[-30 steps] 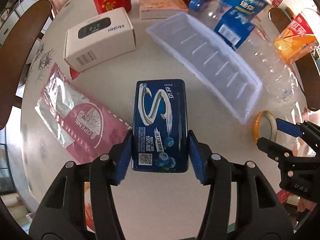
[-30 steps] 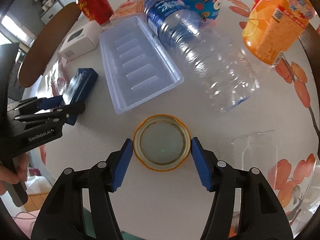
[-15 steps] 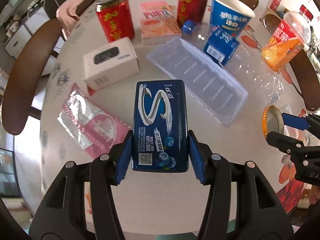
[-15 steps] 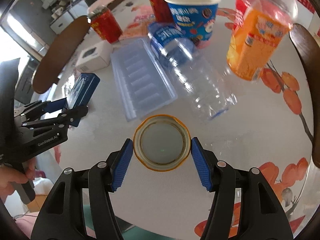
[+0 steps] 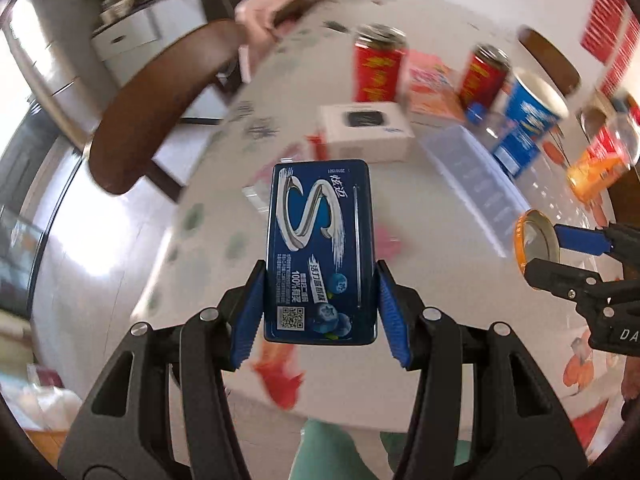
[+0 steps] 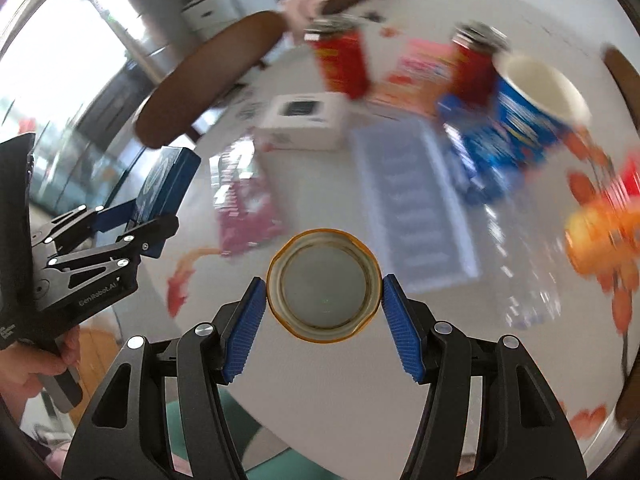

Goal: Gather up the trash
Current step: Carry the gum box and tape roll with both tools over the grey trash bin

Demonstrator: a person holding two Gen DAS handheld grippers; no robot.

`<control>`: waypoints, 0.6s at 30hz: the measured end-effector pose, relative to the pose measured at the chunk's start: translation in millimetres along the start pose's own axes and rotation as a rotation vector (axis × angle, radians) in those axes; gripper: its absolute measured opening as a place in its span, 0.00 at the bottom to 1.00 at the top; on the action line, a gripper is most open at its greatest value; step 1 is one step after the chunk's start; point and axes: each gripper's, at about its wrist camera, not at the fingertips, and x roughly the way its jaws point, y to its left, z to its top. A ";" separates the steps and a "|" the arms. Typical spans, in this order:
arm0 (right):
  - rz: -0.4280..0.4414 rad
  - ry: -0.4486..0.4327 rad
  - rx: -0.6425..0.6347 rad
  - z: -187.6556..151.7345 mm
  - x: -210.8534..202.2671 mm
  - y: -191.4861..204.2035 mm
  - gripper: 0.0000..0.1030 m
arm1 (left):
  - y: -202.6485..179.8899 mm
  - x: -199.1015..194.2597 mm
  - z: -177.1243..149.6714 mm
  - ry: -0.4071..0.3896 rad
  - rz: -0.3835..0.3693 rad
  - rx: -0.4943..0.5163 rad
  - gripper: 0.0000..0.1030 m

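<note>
My left gripper point(image 5: 320, 312) is shut on a dark blue gum box point(image 5: 320, 248) and holds it high above the round white table point(image 5: 208, 216). My right gripper point(image 6: 323, 300) is shut on an orange-rimmed jar lid point(image 6: 323, 284), also lifted off the table. The lid point(image 5: 536, 240) and right gripper show at the right of the left wrist view. The gum box point(image 6: 166, 184) and left gripper point(image 6: 136, 216) show at the left of the right wrist view.
On the table lie a pink wrapper point(image 6: 244, 208), a white box point(image 5: 364, 132), a clear plastic tray point(image 6: 412, 208), a clear bottle point(image 6: 520, 264), two red cans point(image 5: 378, 64), a blue cup point(image 6: 532, 108) and an orange bottle point(image 6: 604, 236). A brown chair point(image 5: 160, 100) stands at the left.
Both grippers have risen and pulled back from the table, each carrying its item. The table objects look smaller and farther, and the view is blurred by motion.
</note>
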 end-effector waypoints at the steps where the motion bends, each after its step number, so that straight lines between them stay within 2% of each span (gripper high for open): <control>1: 0.000 -0.004 -0.019 4.6 0.7 11.3 0.59 | 12.2 -2.2 -2.9 -0.009 0.004 -0.022 0.49; 4: 0.010 -0.018 -0.050 16.1 3.3 40.9 0.59 | 46.5 -7.5 -8.7 -0.023 0.002 -0.073 0.49; 11: 0.067 -0.005 -0.112 48.1 40.3 145.5 0.59 | 148.9 -21.7 -37.1 -0.042 0.050 -0.168 0.48; 18: 0.149 0.066 -0.240 64.8 96.1 268.4 0.59 | 254.2 -14.0 -85.3 0.015 0.103 -0.299 0.48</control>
